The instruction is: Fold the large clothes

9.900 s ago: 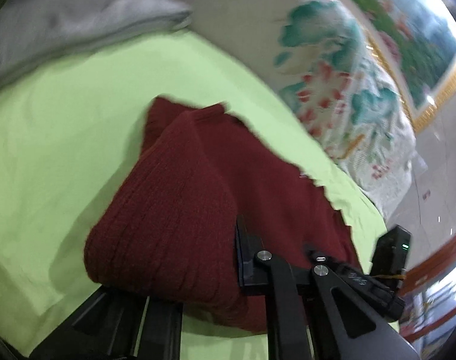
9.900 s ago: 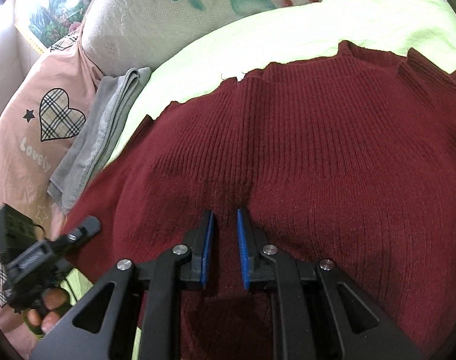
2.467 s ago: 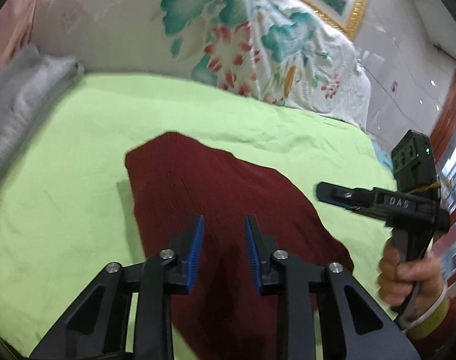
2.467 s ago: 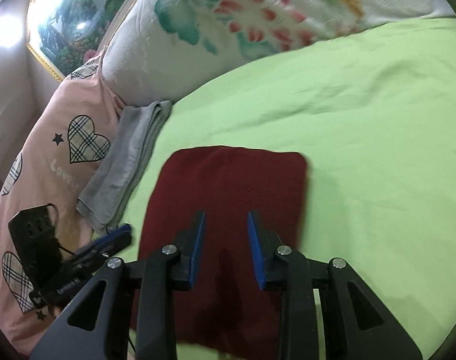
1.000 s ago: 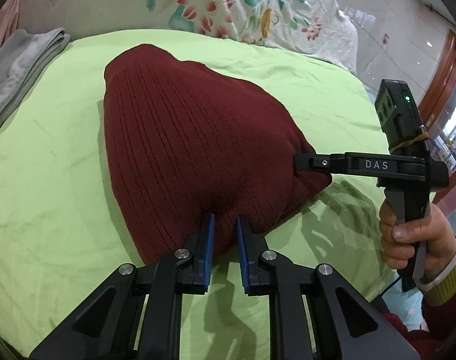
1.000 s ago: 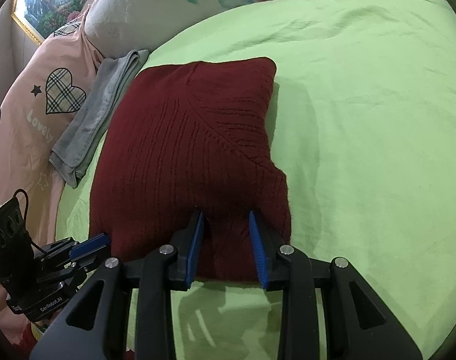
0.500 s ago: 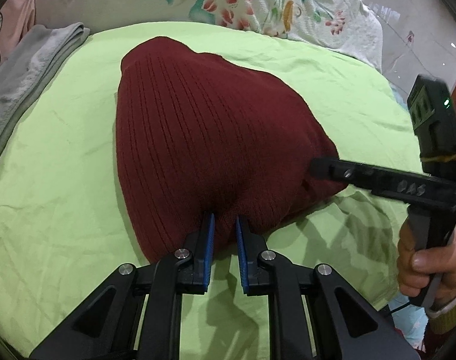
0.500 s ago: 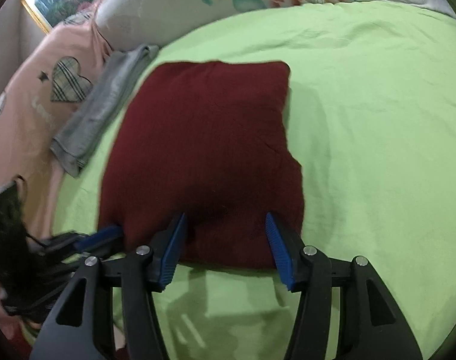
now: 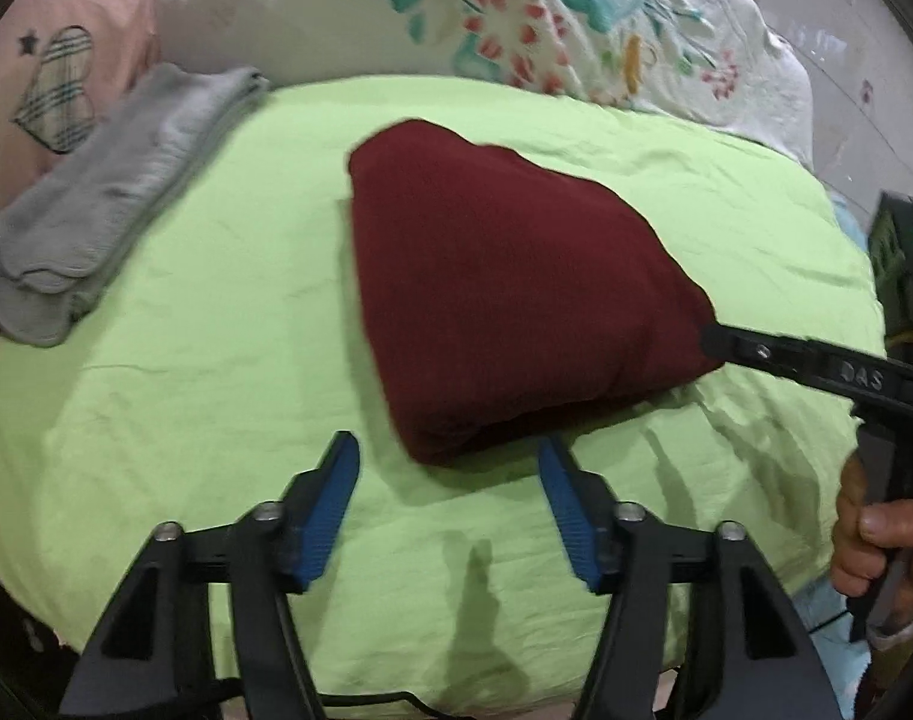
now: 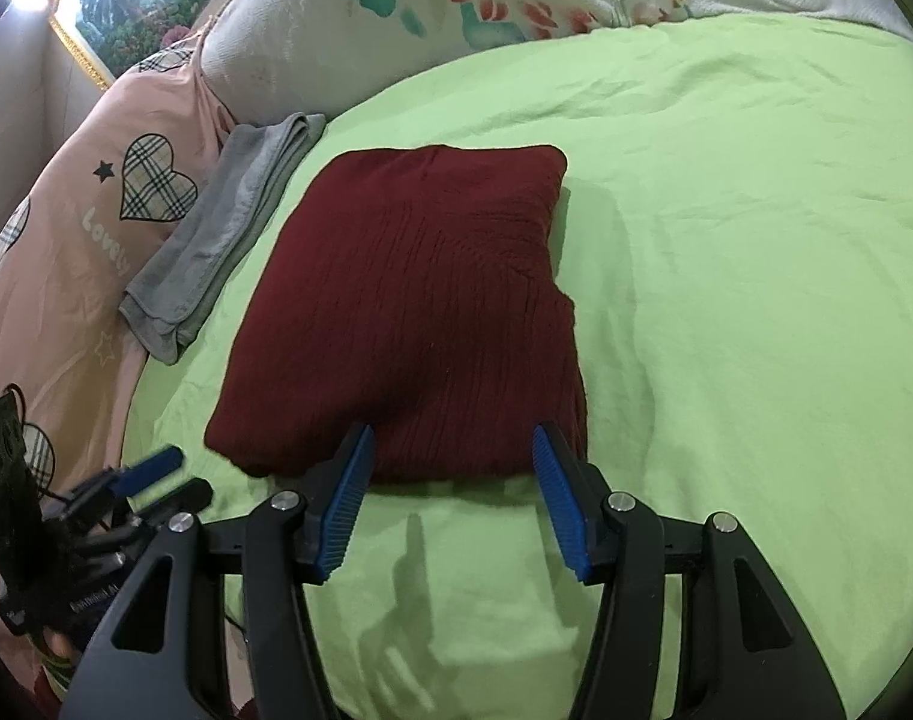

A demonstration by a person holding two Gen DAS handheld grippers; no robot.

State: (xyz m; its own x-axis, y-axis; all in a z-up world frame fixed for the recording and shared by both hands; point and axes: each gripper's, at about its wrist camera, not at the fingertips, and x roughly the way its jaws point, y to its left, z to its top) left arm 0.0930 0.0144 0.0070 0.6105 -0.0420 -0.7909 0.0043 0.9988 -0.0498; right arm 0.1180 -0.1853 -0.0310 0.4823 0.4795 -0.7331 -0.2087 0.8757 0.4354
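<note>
maroon folded sweater (image 10: 408, 312) just ahead of right gripper (image 10: 450, 495), left gripper (image 9: 447, 507) (both spread wide, empty)

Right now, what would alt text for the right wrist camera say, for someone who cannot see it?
A dark red sweater, folded into a neat rectangle, lies on a green sheet, with the open right gripper at its near edge. A folded grey garment and pillows lie beyond.
</note>
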